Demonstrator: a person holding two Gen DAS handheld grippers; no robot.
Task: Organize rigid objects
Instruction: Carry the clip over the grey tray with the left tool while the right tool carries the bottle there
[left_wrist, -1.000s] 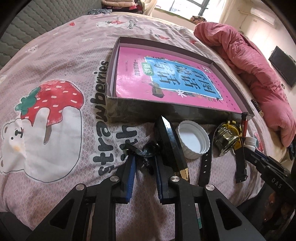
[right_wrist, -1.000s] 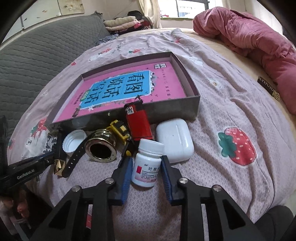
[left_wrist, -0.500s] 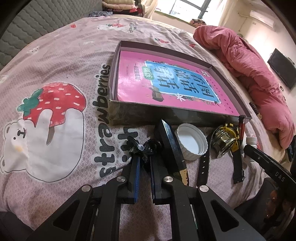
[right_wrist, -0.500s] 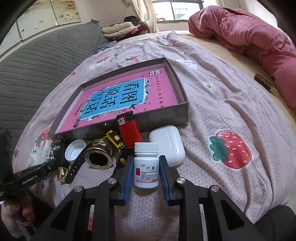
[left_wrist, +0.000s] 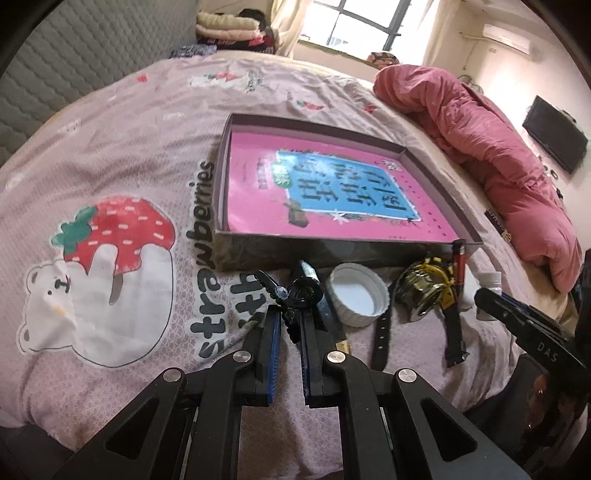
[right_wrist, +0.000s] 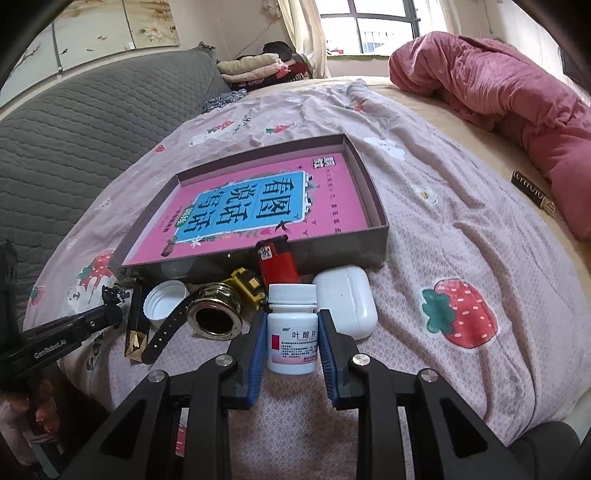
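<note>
So the whole thing sits on a bed (right_wrist: 424, 229) with a pink strawberry sheet, and there's a crumpled red quilt (right_wrist: 491, 85) up around 1 o'clock in the right wrist view. Biggest task piece is the shallow grey box (right_wrist: 376, 192) holding a pink book (right_wrist: 258, 206), dead centre, with its long side running roughly 8 to 2 o'clock in that view.

Loose stuff is lined up along the box's near wall. The white earbud case (right_wrist: 347, 299) sits at about 1 o'clock from the right gripper (right_wrist: 291, 345), just beside the bottle. A red lighter (right_wrist: 277, 262) leans against the box wall, pointing toward 12. Next over is a gold watch (right_wrist: 216, 312) with a black strap, then a white cap (right_wrist: 162, 299), open side up.

The right gripper's blue pads are pinching the white pill bottle (right_wrist: 291, 332), which stands upright between them with its cap toward 12.

In the left wrist view, the left gripper (left_wrist: 290, 325) is squeezed nearly shut on a small black hair clip (left_wrist: 295, 291). The clip sticks out past the tips toward 12, with its ringed end just off the sheet. A dark slim stick with a gold end (left_wrist: 328, 314) lies just right of that finger, running 11 to 5.
</note>
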